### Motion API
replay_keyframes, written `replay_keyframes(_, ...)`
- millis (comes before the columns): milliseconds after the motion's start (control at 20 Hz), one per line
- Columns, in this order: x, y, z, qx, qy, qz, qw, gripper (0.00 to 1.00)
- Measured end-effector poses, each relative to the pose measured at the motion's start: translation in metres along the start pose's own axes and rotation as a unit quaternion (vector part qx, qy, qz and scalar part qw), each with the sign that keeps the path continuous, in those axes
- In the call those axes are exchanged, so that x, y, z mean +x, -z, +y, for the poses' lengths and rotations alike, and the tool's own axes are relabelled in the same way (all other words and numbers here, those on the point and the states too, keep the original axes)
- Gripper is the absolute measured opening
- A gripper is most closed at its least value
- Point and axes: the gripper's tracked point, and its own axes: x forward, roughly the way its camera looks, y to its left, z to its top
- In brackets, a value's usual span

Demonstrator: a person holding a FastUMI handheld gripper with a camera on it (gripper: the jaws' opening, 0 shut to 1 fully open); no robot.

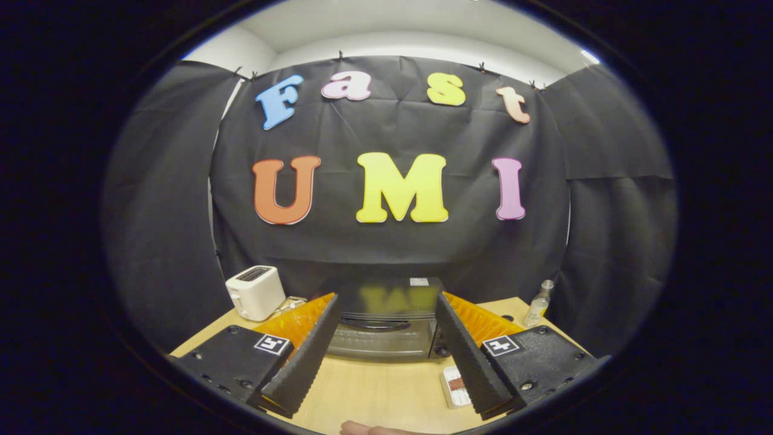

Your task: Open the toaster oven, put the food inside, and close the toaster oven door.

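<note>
A black toaster oven (386, 320) stands on the wooden table straight ahead, framed between my two fingers, its glass door shut and the handle across the top of the door. My gripper (386, 305) is open, with wide space between the ribbed black fingers (305, 356) and nothing held. The food (457, 383), a small white tray with a reddish-brown piece on it, lies on the table just inside the right finger, nearer than the oven and partly hidden by that finger.
A white pop-up toaster (256, 292) sits at the table's back left. A small clear bottle (537, 304) stands at the back right. Bare wooden table (374, 386) lies before the oven. A bit of a person's hand (362, 429) shows at the near edge.
</note>
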Motion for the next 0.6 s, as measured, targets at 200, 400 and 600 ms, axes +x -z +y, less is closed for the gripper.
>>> replay_keyframes(200,0.072,0.039,0.009,-0.006,-0.002,0.062,0.998,1.0)
replay_keyframes(400,0.13,0.067,0.005,-0.006,0.007,0.096,0.995,1.0)
replay_keyframes(600,0.161,0.083,0.01,-0.004,-0.006,0.116,0.993,1.0)
